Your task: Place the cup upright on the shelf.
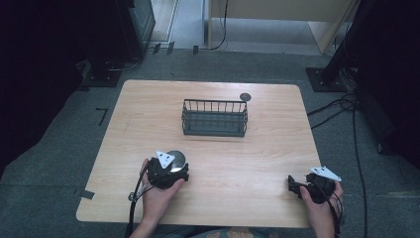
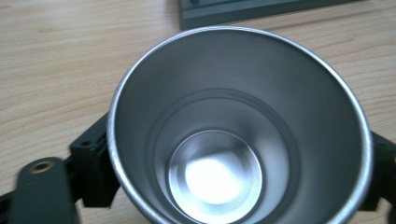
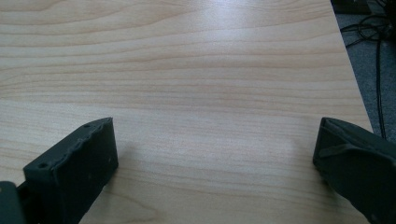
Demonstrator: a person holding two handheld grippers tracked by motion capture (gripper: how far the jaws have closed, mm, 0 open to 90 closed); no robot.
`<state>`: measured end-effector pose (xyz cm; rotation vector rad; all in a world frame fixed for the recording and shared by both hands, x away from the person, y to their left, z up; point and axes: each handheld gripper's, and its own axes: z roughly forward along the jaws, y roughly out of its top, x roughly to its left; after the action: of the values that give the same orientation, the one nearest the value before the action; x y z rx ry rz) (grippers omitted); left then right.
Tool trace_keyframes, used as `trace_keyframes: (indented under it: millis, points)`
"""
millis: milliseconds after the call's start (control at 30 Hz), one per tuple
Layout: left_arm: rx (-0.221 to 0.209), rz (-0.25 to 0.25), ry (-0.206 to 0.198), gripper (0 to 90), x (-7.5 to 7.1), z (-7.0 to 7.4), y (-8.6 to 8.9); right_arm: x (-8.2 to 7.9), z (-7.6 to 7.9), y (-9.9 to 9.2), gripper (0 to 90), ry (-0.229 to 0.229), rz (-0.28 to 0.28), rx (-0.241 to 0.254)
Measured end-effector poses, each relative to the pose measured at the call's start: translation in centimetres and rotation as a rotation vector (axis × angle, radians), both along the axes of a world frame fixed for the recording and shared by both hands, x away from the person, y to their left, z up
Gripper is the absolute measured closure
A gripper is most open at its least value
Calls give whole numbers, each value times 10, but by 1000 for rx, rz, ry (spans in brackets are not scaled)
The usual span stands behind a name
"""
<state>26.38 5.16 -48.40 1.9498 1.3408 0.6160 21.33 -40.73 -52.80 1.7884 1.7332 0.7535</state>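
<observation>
- Grey carpet surrounds a light wooden table [image 1: 213,198]; cables trail on the floor at the right.
- Left gripper [image 1: 168,171]: jaws closed onto the wall of a steel cup [image 2: 238,135], 1 jaw at each side of it. The cup stands upright, mouth up, empty, at the near left of the table.
- Right gripper [image 1: 302,186]: jaws spread wide with bare wood between them (nothing held), at the near right edge.
- Dark wire basket [image 1: 214,118]: mid-table, long axis running left to right, with a small dark disc [image 1: 245,96] just beyond its far right corner.
- Key relation: the basket lies ahead of the cup and slightly to its right. In my judgement the left hand is nearer to it, so a forward carry would fall to that hand.
</observation>
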Motion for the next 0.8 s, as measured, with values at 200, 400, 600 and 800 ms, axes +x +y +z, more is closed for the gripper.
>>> trace_keyframes:
  millis: [200, 400, 600, 800]
  points:
    - [12, -2, -15, 182, 1, 1, -2, 0, 0, 0, 0, 0, 0, 0]
    - [12, -2, -18, 185, 5, 6, -2, 1, 0, -1, 0, 1, 6, 2]
    - [12, -11, -33, 185, 11, 17, -2, 1, 0, -1, 0, 1, 7, 2]
    - [5, -22, -40, 186, 18, 27, -6, 1, 0, -1, 0, 0, 7, 2]
